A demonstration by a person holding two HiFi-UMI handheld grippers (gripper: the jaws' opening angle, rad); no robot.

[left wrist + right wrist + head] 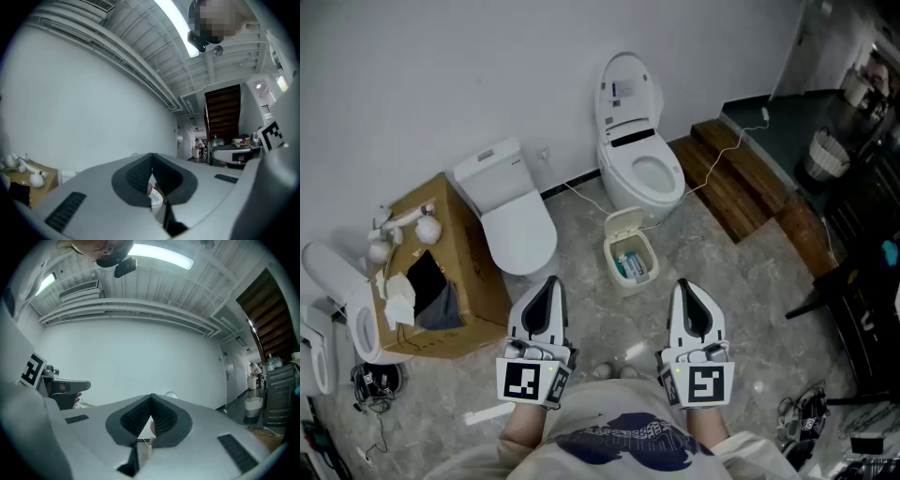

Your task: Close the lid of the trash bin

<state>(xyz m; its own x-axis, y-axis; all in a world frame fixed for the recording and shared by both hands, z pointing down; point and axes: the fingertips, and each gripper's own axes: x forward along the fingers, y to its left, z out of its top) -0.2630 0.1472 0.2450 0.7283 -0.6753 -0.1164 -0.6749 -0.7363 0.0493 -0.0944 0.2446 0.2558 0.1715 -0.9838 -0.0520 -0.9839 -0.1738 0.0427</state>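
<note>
A small cream trash bin (630,259) stands on the floor in front of the toilets. Its lid (623,223) is tipped up at the back and rubbish shows inside. My left gripper (549,293) and my right gripper (688,293) are held side by side near my body, short of the bin, pointing toward it. Both have their jaws closed with nothing between them. In the left gripper view the left gripper (151,157) shows closed tips with a sliver of the white bin (156,200) below them. The right gripper (151,398) likewise shows its tips together.
Two white toilets (635,131) (508,211) stand against the wall behind the bin. A cardboard box (431,272) with odds and ends sits at the left, wooden steps (741,183) and dark furniture (853,234) at the right. A white cable (703,178) runs across the floor.
</note>
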